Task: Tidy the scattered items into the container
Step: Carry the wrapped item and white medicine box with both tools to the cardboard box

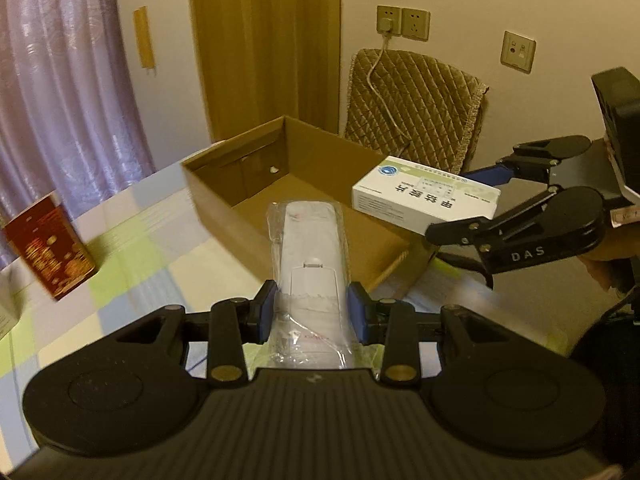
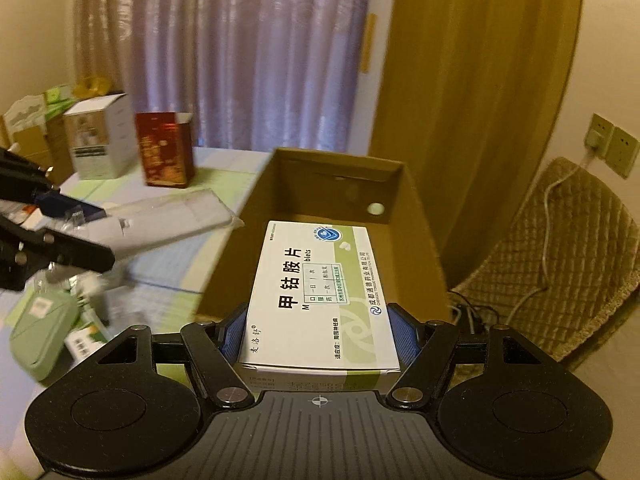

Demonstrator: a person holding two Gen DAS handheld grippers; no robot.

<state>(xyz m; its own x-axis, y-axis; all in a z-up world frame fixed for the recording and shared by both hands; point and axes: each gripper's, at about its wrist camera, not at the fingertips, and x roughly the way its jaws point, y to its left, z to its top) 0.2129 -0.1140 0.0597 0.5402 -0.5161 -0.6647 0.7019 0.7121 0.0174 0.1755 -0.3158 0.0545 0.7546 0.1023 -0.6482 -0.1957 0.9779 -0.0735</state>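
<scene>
- Up close in the left wrist view, the left hand-held gripper (image 1: 312, 312) is clamped on a long white remote control sealed in a clear plastic bag (image 1: 310, 252), its blue pads (image 1: 267, 310) pressing both sides near the remote's back end.
- The remote points forward, its far end reaching over the near wall of an open brown cardboard box (image 1: 224, 200), which stands on a counter covered with a pastel green, blue and cream checked cloth (image 1: 132, 240).
- The box looks empty inside, apart from a small round hole in its far wall.
- To the right, the right hand-held gripper (image 2: 318, 336) is clamped on a flat white and green medicine carton printed with Chinese characters (image 2: 316, 296), holding it level above the box opening.
- In the left wrist view that same carton (image 1: 426, 196) hangs over the right side of the box, gripped by the black fingers (image 1: 456, 232) marked DAS.
- A tall dark red carton with gold print (image 1: 50, 246) stands upright on the counter, left of the box and apart from it.
- In the right wrist view, a pale green zipped pouch (image 2: 42, 336) lies on the counter at lower left, beside a few small blurred packets.
- Behind the red carton stand a white carton (image 2: 100, 140) and other boxes.
- Behind the counter hang lilac curtains (image 2: 248, 60), and a chair draped in brown quilted fabric (image 1: 416, 104) stands by the wall.
</scene>
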